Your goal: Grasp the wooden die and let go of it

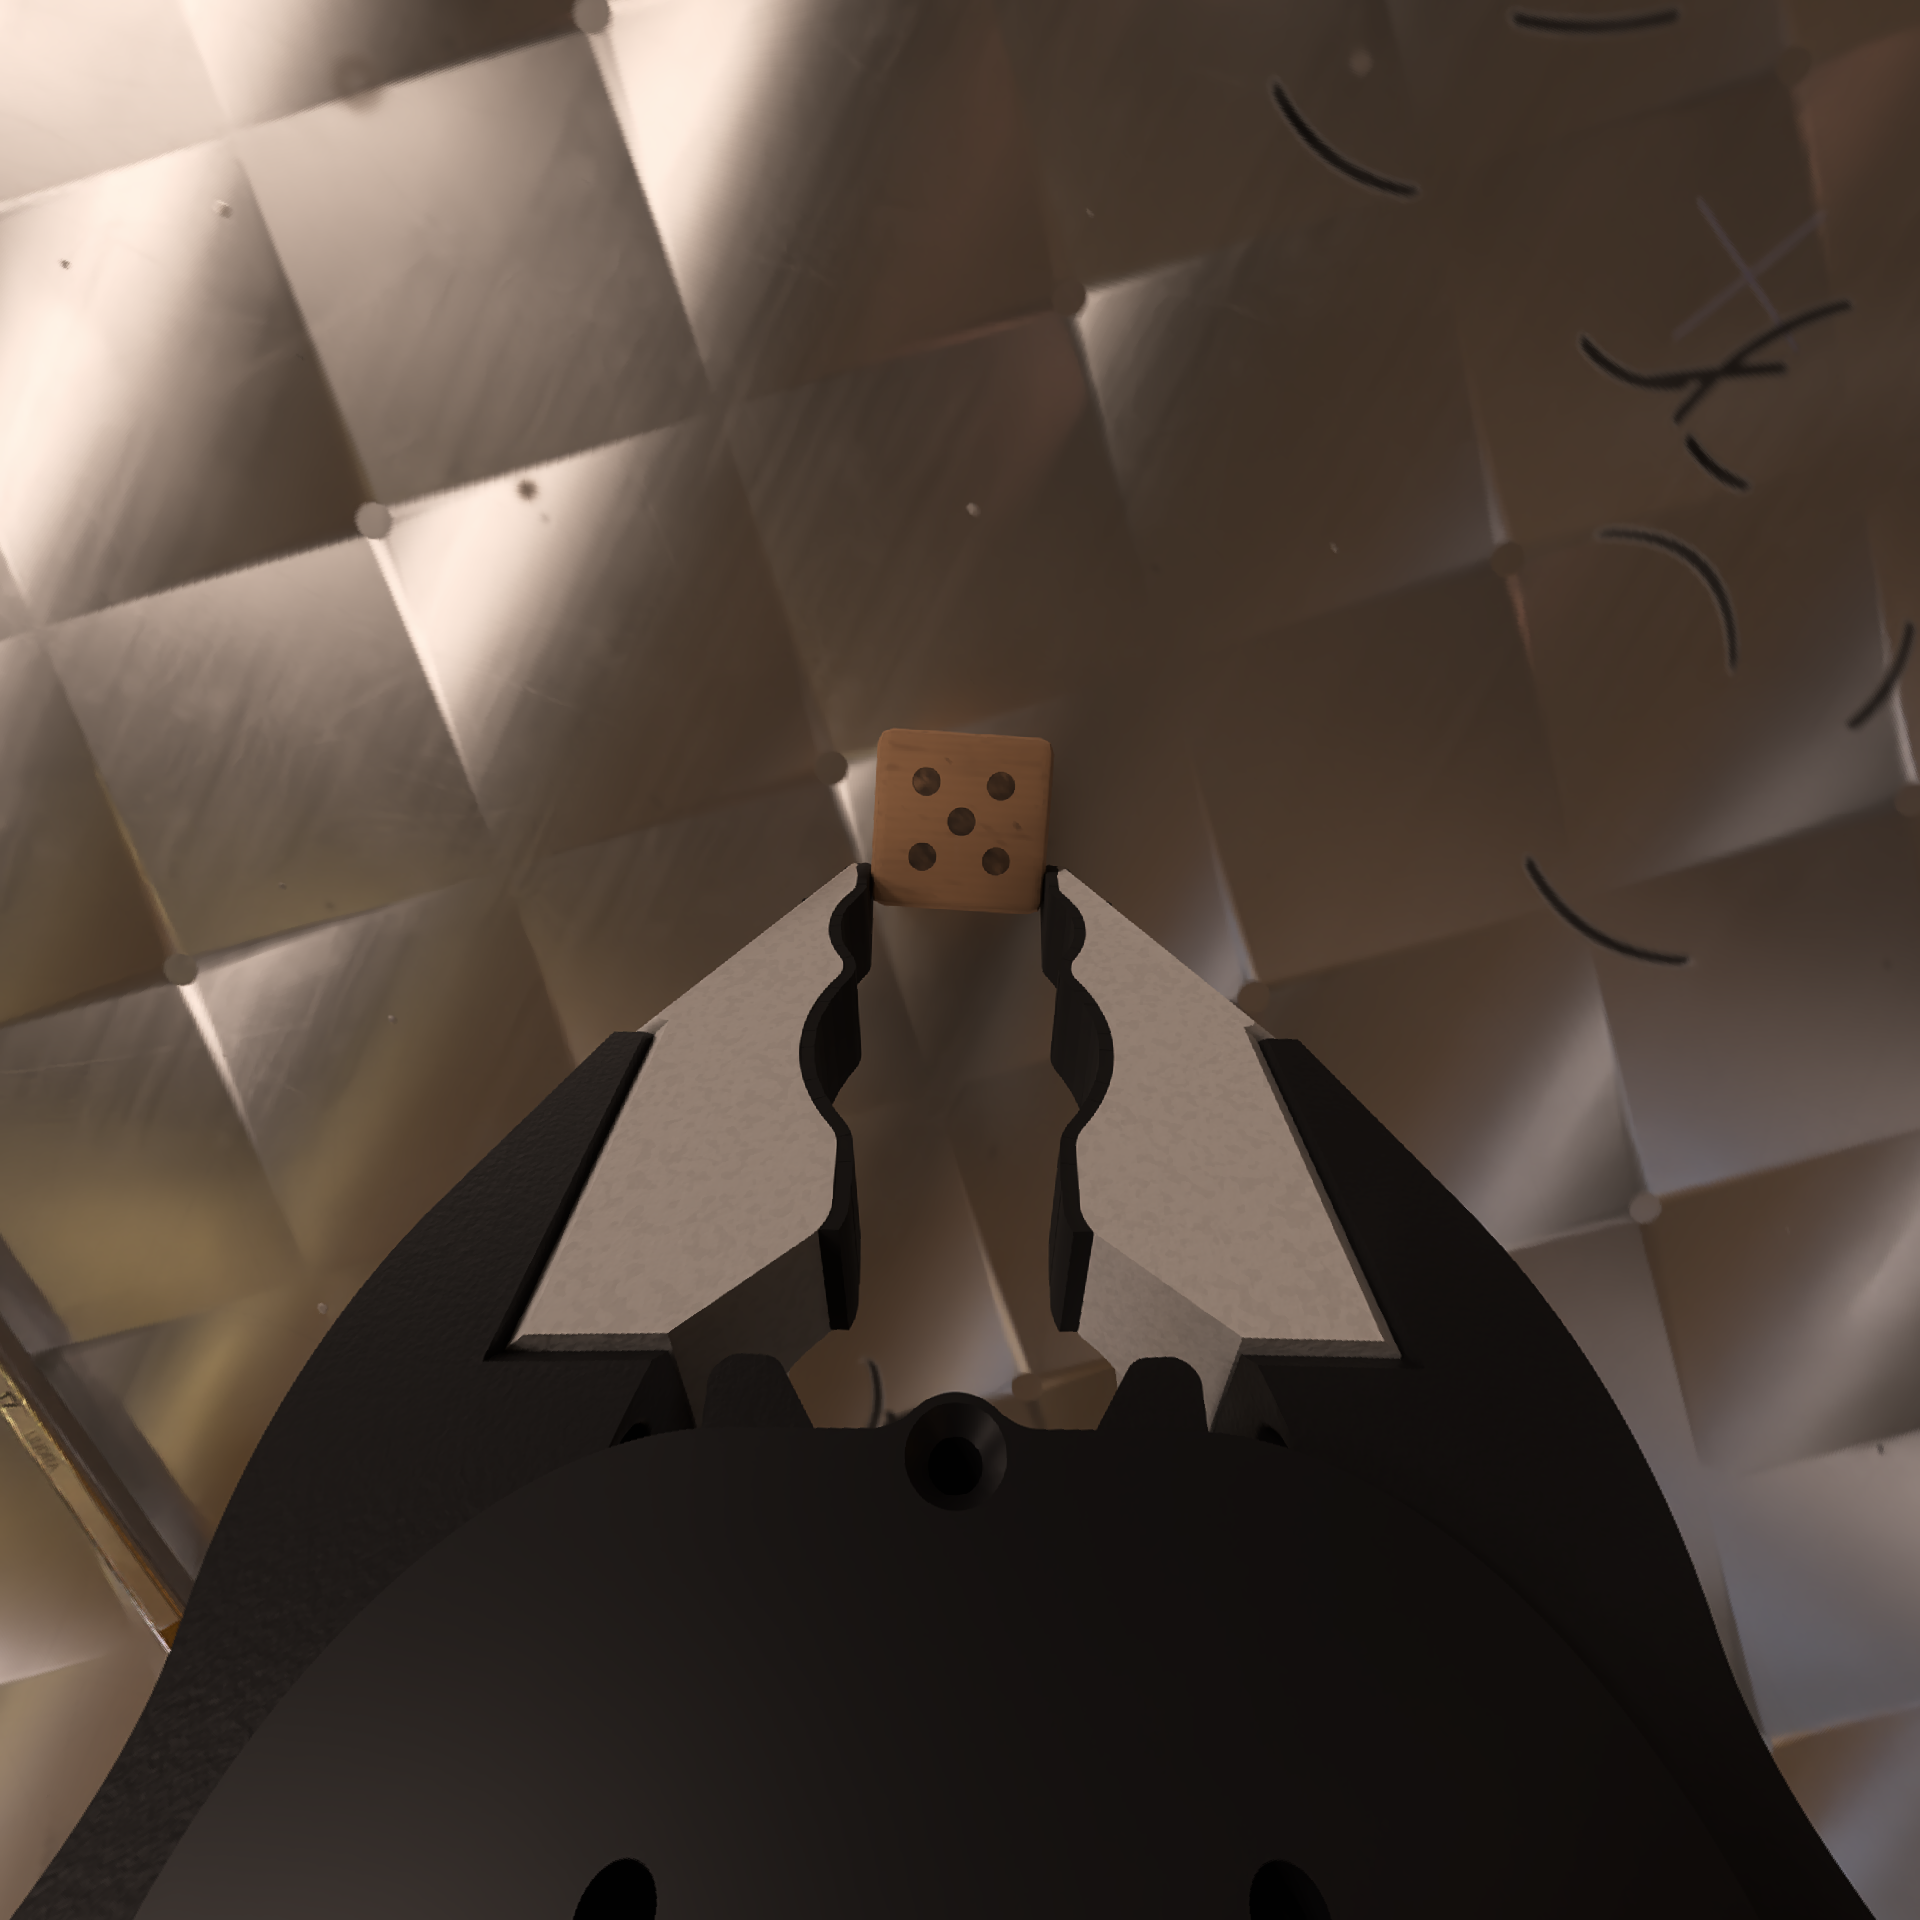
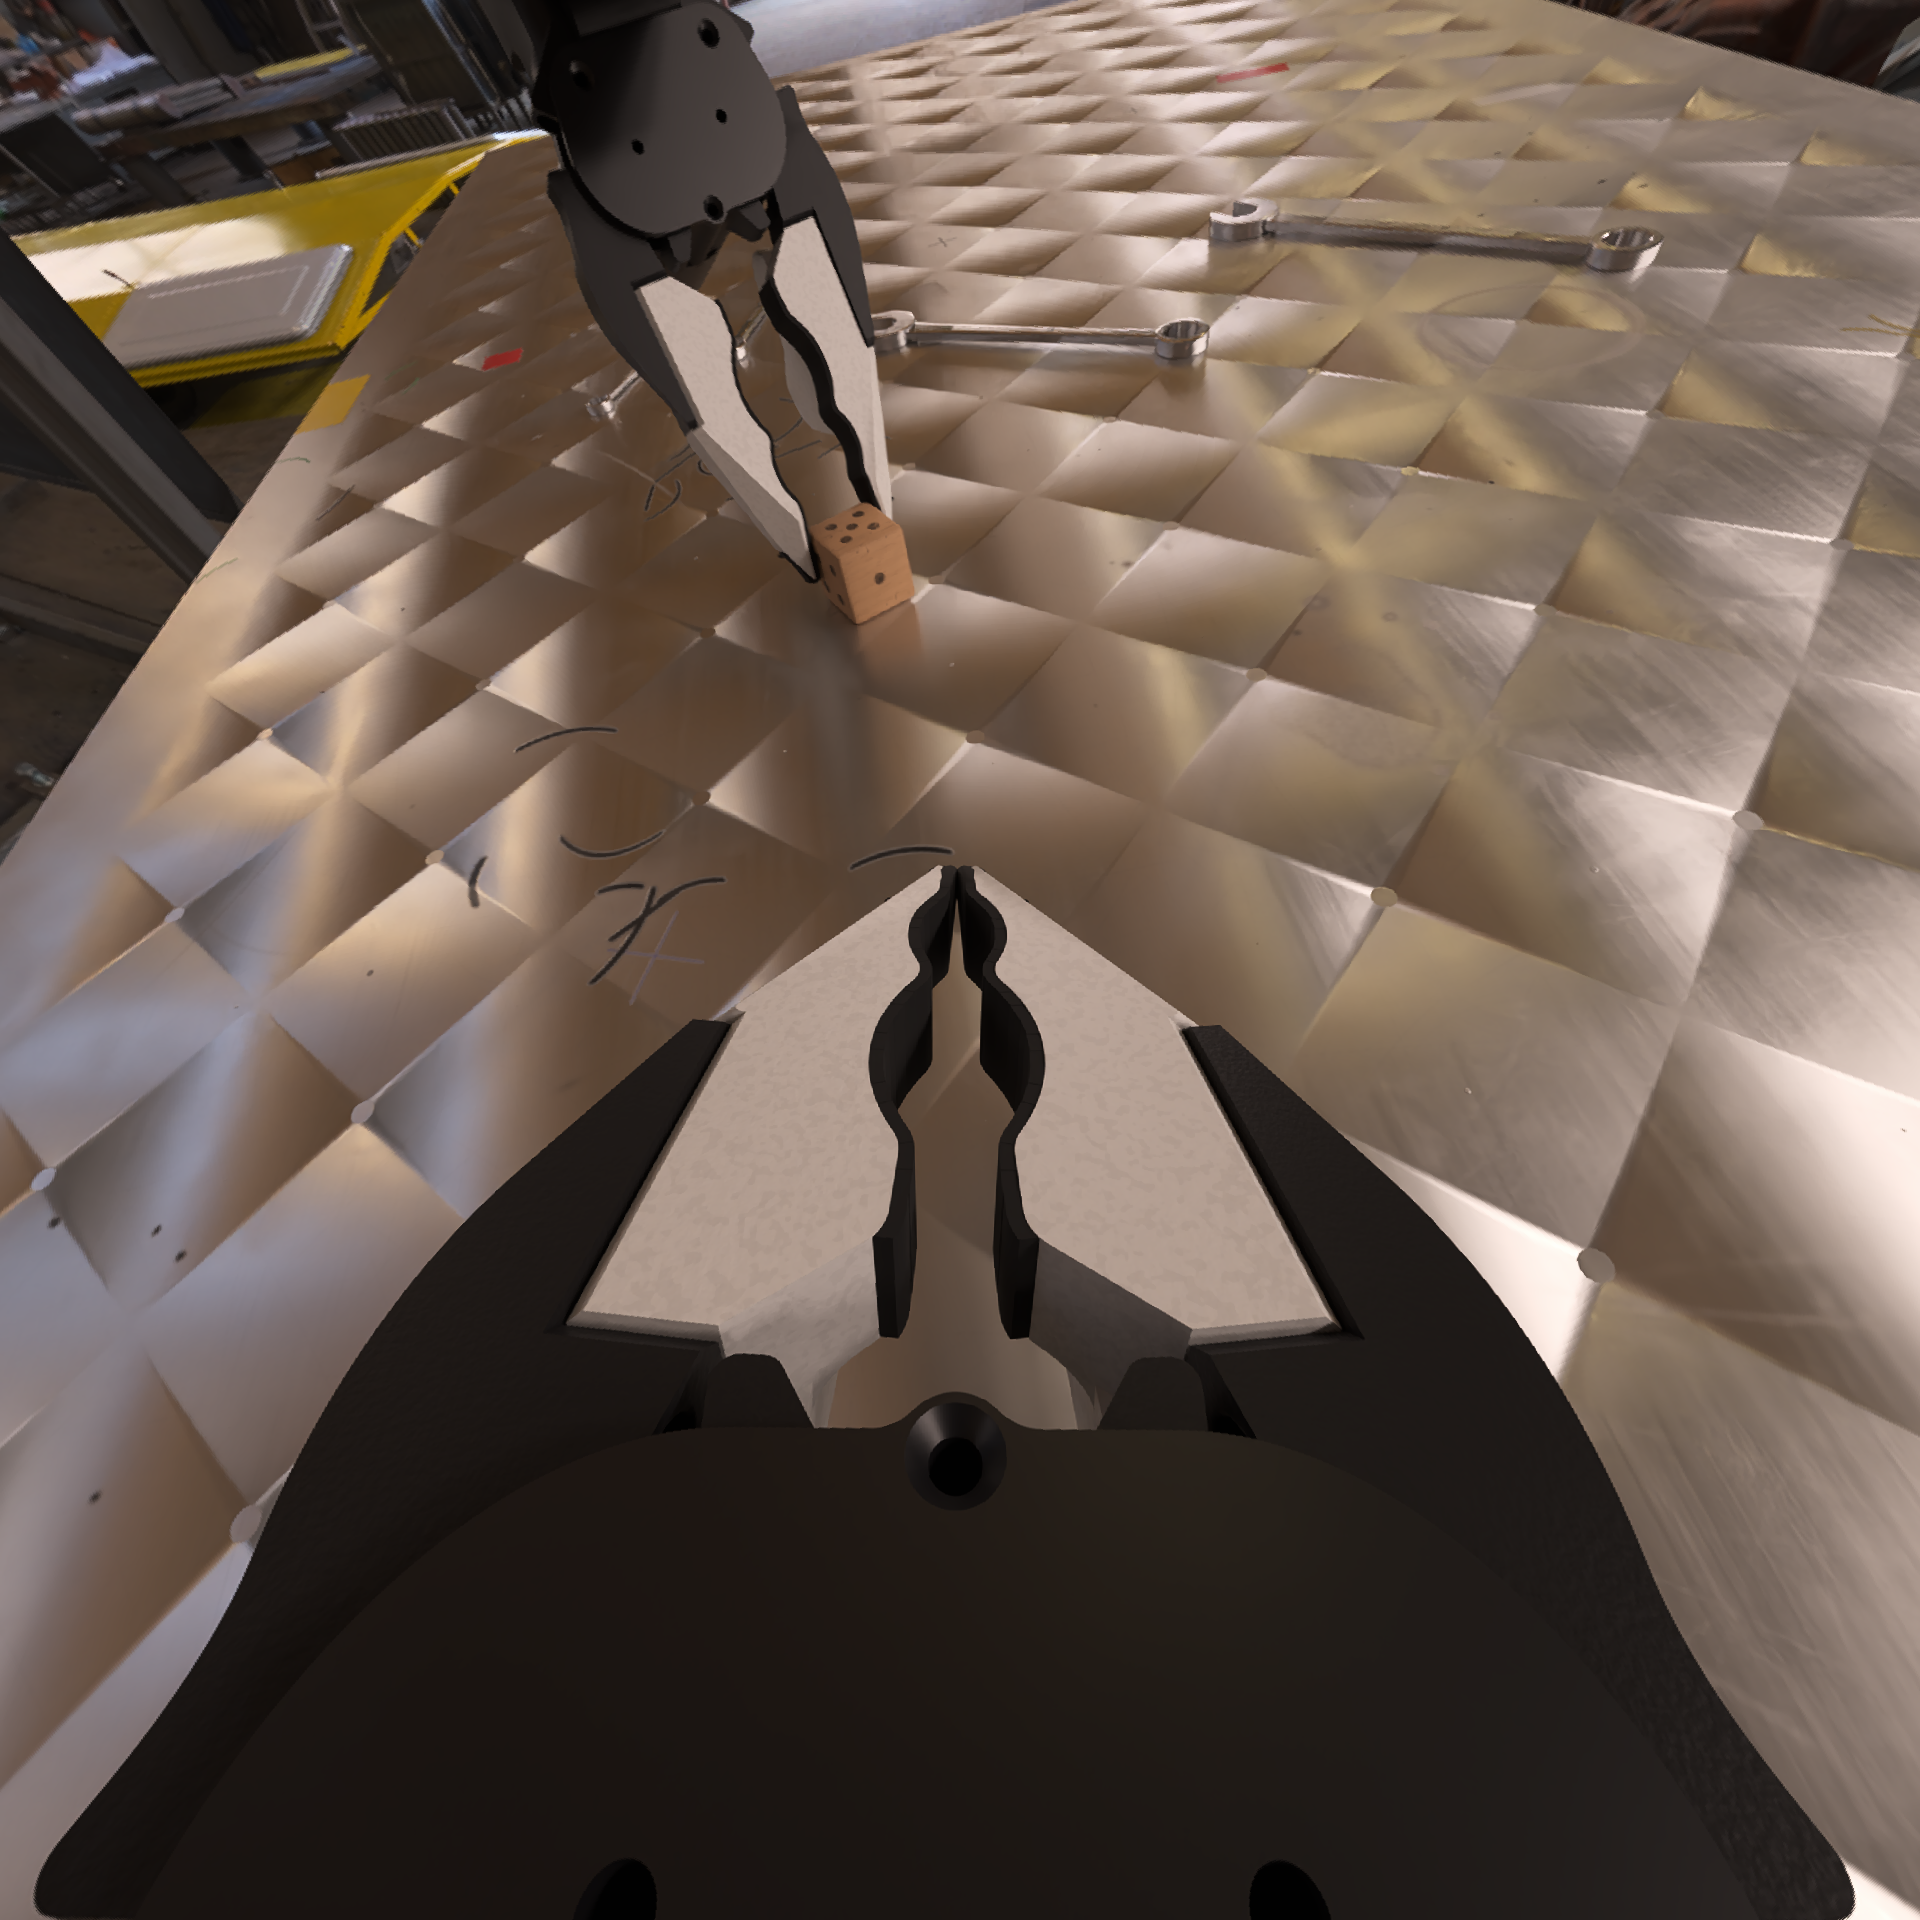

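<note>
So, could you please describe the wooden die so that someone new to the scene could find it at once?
On the shiny quilted metal table, look near the left edge, in front of the two steel wrenches. There the left gripper points down with its jaws on either side of the wooden die. It is the only small tan cube with dark pips, five on top.

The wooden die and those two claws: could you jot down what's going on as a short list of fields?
Object: small light-brown wooden die, five dots up, resting on the table
Surface: shiny quilted-pattern metal table
Left claw: tips flank the die's two sides; grip or mere contact unclear
Right claw: shut, empty, apart from the die
Also there: two silver metal wrenches lying farther back
</note>
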You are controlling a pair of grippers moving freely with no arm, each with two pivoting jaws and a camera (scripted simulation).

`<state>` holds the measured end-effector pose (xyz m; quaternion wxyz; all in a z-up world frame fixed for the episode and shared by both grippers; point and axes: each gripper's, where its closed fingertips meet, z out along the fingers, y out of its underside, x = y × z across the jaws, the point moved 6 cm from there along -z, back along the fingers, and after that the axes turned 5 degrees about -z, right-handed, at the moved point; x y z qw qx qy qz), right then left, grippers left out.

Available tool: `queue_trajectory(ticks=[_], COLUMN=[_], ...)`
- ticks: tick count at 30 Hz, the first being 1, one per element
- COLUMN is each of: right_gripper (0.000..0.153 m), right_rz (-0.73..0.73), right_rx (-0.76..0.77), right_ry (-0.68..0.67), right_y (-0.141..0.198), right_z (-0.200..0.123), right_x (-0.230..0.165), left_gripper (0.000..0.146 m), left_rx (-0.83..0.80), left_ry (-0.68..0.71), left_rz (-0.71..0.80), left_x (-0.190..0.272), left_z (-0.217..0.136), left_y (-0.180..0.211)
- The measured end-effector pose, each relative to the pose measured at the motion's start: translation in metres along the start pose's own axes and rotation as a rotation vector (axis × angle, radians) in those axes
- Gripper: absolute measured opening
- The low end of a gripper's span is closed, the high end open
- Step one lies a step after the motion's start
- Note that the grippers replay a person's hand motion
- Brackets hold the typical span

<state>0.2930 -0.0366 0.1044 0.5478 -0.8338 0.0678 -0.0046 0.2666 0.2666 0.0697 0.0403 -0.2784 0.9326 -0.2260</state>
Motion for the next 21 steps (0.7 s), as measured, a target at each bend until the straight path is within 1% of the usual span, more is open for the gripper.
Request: queue_trajectory(ticks=[4,5,7,8,10,15,21], right_gripper=[0.0,0.0,0.0,0.0,0.0,0.0,0.0], right_rz=[-0.01,-0.012,-0.012,-0.012,-0.015,-0.026,-0.062], right_rx=[-0.002,0.001,0.01,0.014,0.02,0.011,0.014], right_ry=[-0.004,-0.006,-0.009,-0.01,-0.013,-0.013,-0.027], right_y=[0.0,0.0,0.0,0.0,0.0,0.0,0.0], right_z=[0.001,0.001,0.001,0.001,0.001,0.003,0.006], right_x=[-0.001,-0.001,-0.001,-0.001,-0.001,-0.002,-0.006], left_gripper=[0.032,0.035,0.051,0.057,0.064,0.065,0.069], left_rx=[-0.02,-0.02,0.002,0.012,0.016,-0.007,0.077], left_ry=[0.004,0.0,-0.018,-0.03,-0.057,-0.065,-0.064], left_rz=[0.025,0.021,-0.019,-0.045,-0.096,-0.119,-0.113], left_x=[0.006,0.007,0.008,0.009,0.013,0.03,0.061], left_z=[-0.006,-0.007,-0.012,-0.015,-0.02,-0.016,-0.027], left_y=[0.01,0.012,0.015,0.018,0.023,0.034,0.039])
